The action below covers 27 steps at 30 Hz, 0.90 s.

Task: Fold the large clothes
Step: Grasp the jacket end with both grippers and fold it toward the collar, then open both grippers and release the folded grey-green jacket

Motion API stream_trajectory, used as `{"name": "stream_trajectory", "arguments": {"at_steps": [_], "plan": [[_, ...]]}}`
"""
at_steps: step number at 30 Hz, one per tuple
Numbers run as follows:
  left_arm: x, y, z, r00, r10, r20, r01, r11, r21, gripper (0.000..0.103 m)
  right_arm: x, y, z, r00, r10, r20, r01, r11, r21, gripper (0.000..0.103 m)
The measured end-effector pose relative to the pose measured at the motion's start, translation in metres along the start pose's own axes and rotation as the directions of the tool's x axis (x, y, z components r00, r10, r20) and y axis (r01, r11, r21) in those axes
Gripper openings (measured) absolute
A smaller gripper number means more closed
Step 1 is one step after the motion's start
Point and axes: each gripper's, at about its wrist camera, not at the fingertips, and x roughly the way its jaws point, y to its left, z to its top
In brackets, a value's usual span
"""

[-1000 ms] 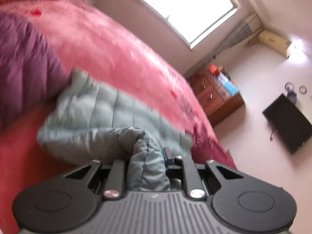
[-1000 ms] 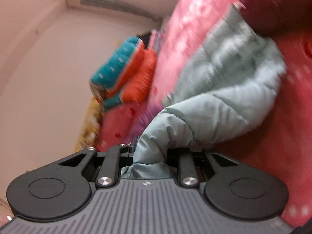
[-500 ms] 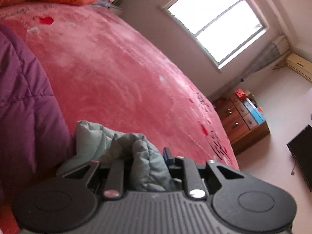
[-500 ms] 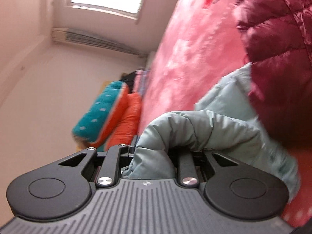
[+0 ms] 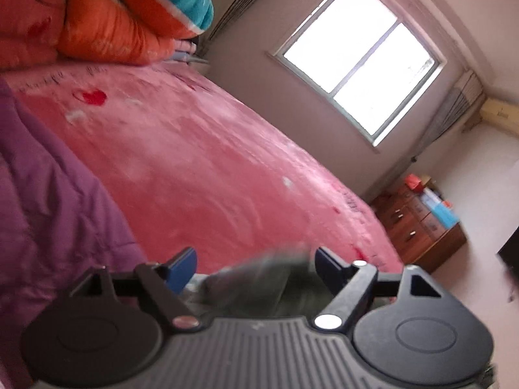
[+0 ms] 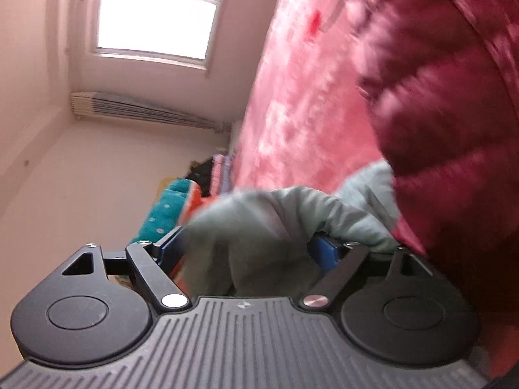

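A pale green quilted jacket [image 5: 269, 282] lies bunched and blurred between the fingers of my left gripper [image 5: 254, 265]. That gripper's jaws are opening and its blue pads [image 5: 181, 269] stand clear of the cloth. In the right wrist view the same green jacket [image 6: 259, 227] bulges loosely between the spread fingers of my right gripper [image 6: 246, 251]. Its jaws are opening too, and its pads [image 6: 324, 254] no longer pinch the fabric. Both grippers hover low over the pink bed cover [image 5: 201, 162].
A purple padded jacket [image 5: 42, 201] lies left of my left gripper. A maroon padded jacket [image 6: 447, 113] crowds the right gripper's right side. Orange and teal quilts [image 5: 123, 16] are stacked at the bed's head. A wooden drawer chest [image 5: 418, 227] stands under the window [image 5: 360, 64].
Both grippers were pinched on folds of the green jacket and have now spread wide, letting it go. Both carried it across the bed towards the padded jackets.
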Motion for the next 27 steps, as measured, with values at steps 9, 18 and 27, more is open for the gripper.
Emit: {"name": "stream_trajectory", "arguments": {"at_steps": [9,18,27], "plan": [[-0.019,0.0,-0.053,0.992,0.119,-0.042,-0.109,0.977,0.182,0.08,-0.052,0.041,-0.027,0.988,-0.15,0.045,0.156,0.933,-0.325,0.103],[-0.008,0.021,-0.089,0.983,0.15,-0.11,-0.128,0.975,0.181,0.081,-0.077,-0.009,-0.077,0.922,-0.384,-0.049,0.336,0.857,-0.391,0.103],[0.02,0.034,-0.102,0.981,0.098,-0.165,-0.087,0.993,0.077,0.091,-0.063,-0.011,-0.088,0.944,-0.324,-0.069,0.28,0.891,-0.359,0.103]]}}
